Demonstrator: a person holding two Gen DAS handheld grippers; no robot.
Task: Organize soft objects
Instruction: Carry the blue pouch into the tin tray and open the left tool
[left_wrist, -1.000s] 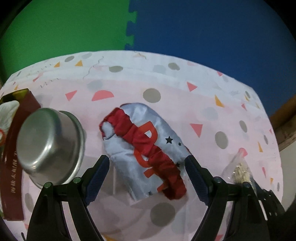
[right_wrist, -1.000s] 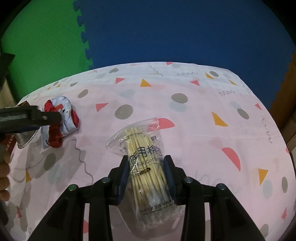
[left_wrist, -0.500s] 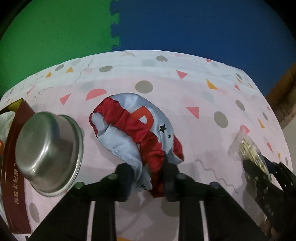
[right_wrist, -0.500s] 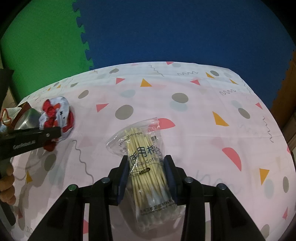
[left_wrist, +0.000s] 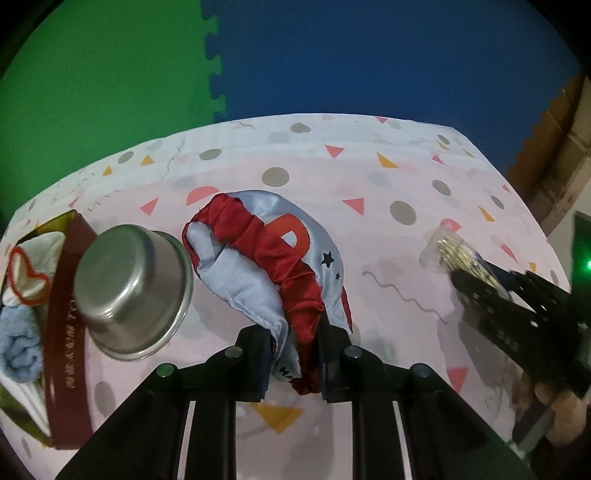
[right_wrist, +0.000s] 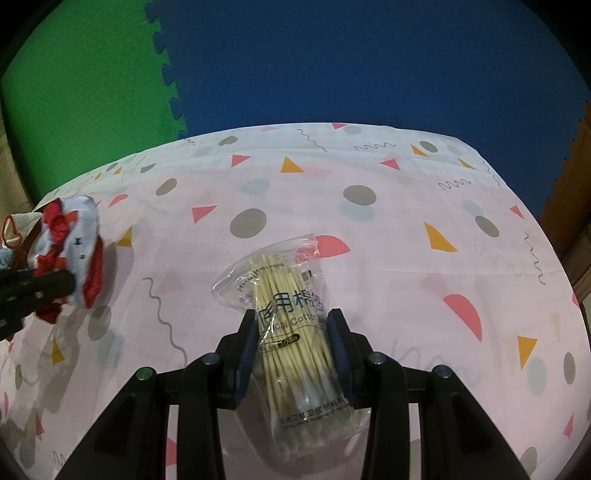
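The left gripper (left_wrist: 293, 354) was closing, pinching the red and blue cloth (left_wrist: 266, 258), and the open box (left_wrist: 68, 325) lay just to its left. The right gripper (right_wrist: 291, 354) squeezed 1 bag of cotton swabs (right_wrist: 291, 332), farther away

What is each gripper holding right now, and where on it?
The left gripper, jaws closing, pinches the near edge of the red and grey cloth pouch. The right gripper clamps the bag of cotton swabs across its middle.
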